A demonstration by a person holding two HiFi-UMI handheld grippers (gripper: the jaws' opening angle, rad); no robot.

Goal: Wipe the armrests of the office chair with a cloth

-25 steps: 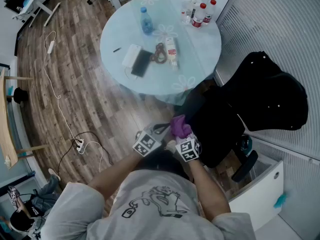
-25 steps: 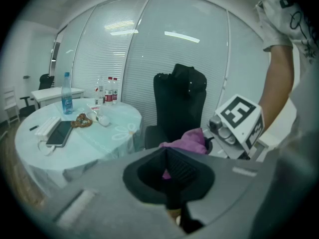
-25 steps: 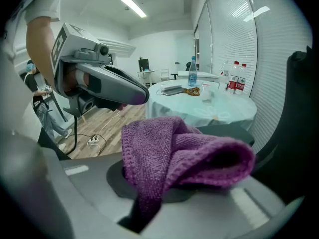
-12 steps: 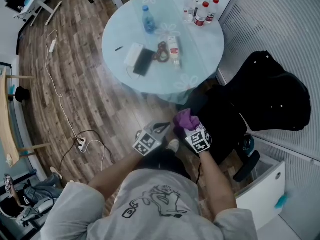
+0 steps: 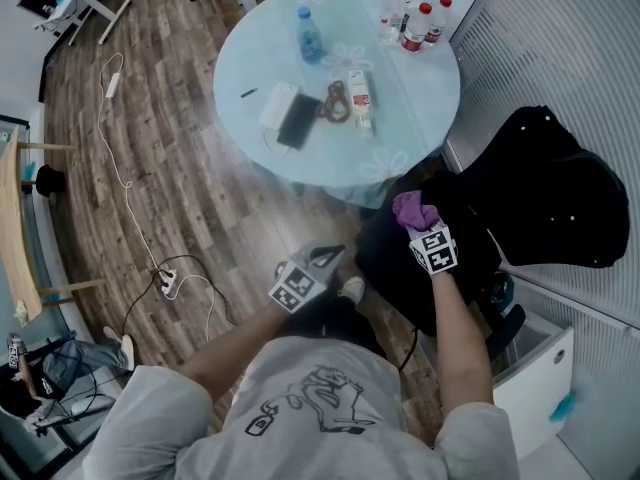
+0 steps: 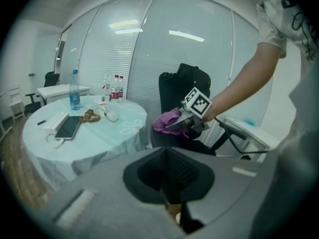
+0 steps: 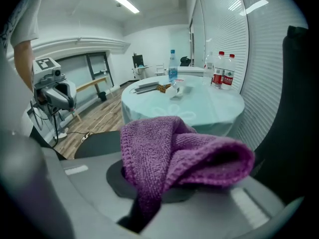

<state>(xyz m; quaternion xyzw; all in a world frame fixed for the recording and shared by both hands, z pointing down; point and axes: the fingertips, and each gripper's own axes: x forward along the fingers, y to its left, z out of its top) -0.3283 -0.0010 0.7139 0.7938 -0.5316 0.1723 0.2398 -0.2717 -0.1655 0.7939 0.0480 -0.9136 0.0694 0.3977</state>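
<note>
My right gripper (image 5: 424, 232) is shut on a purple cloth (image 5: 412, 210) and hovers over the front of the black office chair's seat (image 5: 392, 260). In the right gripper view the bunched cloth (image 7: 184, 151) spills over the jaws of the right gripper (image 7: 158, 185); a dark flat chair part (image 7: 97, 143) lies below at the left. The chair's backrest (image 5: 545, 183) carries a black garment. One armrest (image 5: 503, 320) shows past my right forearm. My left gripper (image 5: 318, 261) is held low beside the chair, shut and holding nothing. The left gripper view shows the right gripper (image 6: 185, 125) with the cloth (image 6: 167, 120).
A round glass table (image 5: 420, 118) stands just beyond the chair with a phone (image 5: 299, 120), bottles (image 5: 413, 28) and small items. A white cabinet (image 5: 535, 388) is at my right. Cables and a power strip (image 5: 165, 280) lie on the wood floor to the left.
My right gripper has carried the cloth to the right and away from the left gripper, out over the chair seat. The left gripper has hardly moved.
</note>
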